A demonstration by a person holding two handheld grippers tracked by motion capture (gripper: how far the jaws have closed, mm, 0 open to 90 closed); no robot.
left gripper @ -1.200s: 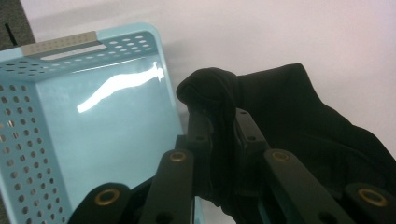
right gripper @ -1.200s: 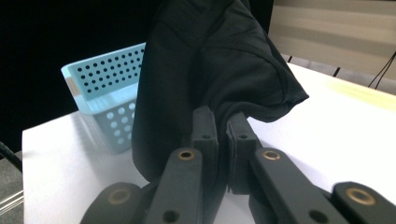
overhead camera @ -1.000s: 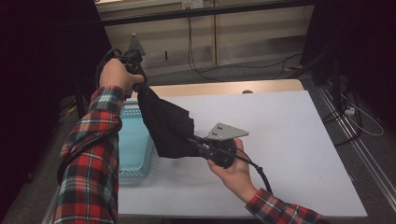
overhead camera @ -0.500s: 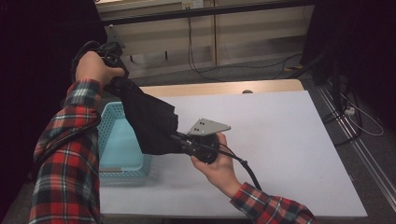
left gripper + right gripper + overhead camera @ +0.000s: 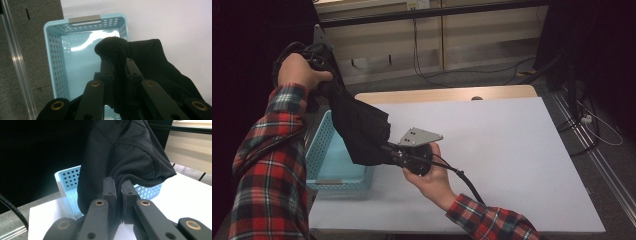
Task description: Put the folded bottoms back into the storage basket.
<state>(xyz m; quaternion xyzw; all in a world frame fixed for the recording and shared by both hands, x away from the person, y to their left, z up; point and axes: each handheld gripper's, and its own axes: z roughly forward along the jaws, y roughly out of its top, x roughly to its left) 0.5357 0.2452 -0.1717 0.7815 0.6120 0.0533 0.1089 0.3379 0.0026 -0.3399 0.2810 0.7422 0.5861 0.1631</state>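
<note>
Over the white table (image 5: 512,150) and the blue basket (image 5: 324,160) I'm hanging the black garment (image 5: 359,130) stretched between my tools, left gripper (image 5: 329,85) clamped high on one end, right gripper (image 5: 387,147) pinching its lower edge, ready to drop in.

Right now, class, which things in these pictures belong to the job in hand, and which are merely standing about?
Part of the job:
black garment, held up between both grippers
left gripper, shut on it
right gripper, shut on it
light blue basket, beneath the garment

Merely standing about:
white table
cables on the floor
wooden cabinet
</note>
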